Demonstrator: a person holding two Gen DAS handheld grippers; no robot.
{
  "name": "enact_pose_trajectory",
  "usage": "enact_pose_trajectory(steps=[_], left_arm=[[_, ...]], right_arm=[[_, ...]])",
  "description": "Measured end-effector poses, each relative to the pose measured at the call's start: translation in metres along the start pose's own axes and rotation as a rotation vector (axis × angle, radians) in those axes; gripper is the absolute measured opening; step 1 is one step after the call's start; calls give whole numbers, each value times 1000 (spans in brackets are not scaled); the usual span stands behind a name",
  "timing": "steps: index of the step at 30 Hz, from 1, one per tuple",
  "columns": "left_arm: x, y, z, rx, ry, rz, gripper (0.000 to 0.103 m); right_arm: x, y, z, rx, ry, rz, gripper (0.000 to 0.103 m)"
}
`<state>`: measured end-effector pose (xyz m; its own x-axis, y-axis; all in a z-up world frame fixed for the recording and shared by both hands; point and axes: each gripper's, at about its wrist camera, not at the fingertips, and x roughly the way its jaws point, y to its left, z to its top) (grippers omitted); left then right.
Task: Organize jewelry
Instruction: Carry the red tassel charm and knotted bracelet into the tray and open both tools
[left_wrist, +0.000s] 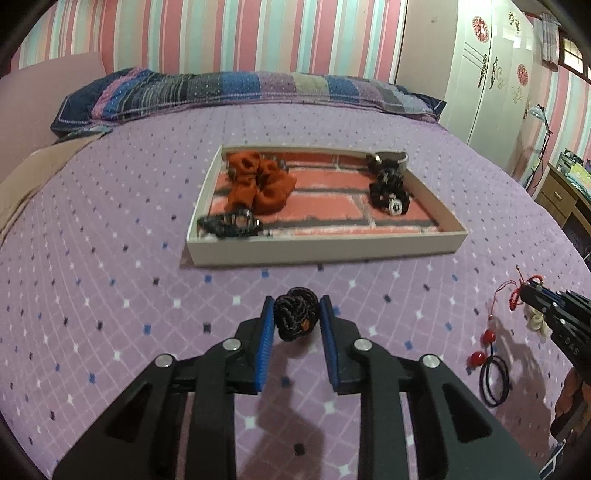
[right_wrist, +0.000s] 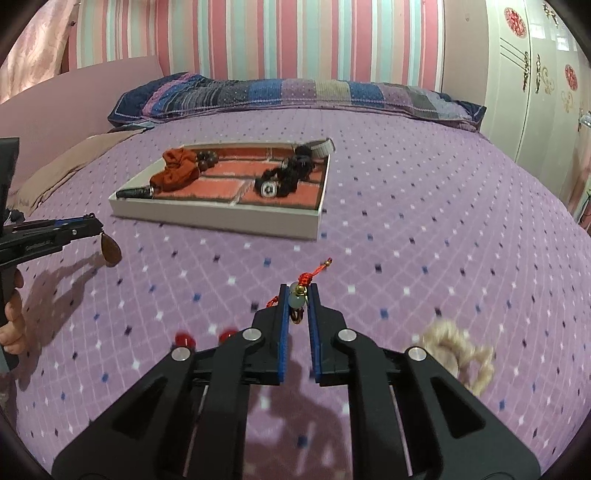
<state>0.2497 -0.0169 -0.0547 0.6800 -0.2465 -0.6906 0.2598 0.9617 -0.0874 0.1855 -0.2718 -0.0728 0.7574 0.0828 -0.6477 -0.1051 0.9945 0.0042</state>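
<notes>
My left gripper (left_wrist: 296, 308) is shut on a black braided hair tie (left_wrist: 295, 317) and holds it above the bed, short of the white tray (left_wrist: 325, 249). The tray has a brick-pattern liner and holds an orange scrunchie (left_wrist: 258, 182), a dark hair clip (left_wrist: 231, 223) and black beaded pieces (left_wrist: 388, 188). My right gripper (right_wrist: 298, 295) is shut on a red-cord charm with a pale green bead (right_wrist: 297, 300), lifted above the bed. The tray (right_wrist: 221, 218) lies ahead and to the left in the right wrist view. The left gripper (right_wrist: 98, 226) shows there at the left edge.
On the purple bedspread (left_wrist: 110, 277) lie a black elastic with two red balls (left_wrist: 487, 354) and a cream braided tie (right_wrist: 461, 354). A striped pillow (left_wrist: 240, 92) lies at the far end. A white wardrobe (left_wrist: 498, 74) and a desk (left_wrist: 561, 184) stand to the right.
</notes>
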Motion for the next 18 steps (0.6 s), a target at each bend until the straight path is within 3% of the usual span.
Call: enact_pose_trajectory(steps=[10,18], left_arm=[[-1,0,48,8,-46,21,25],[27,-6,89,4,-51,46,25]], right_arm=[[25,13,68,-34,-63,6,11],[72,19,116,-19,-39,11,11]])
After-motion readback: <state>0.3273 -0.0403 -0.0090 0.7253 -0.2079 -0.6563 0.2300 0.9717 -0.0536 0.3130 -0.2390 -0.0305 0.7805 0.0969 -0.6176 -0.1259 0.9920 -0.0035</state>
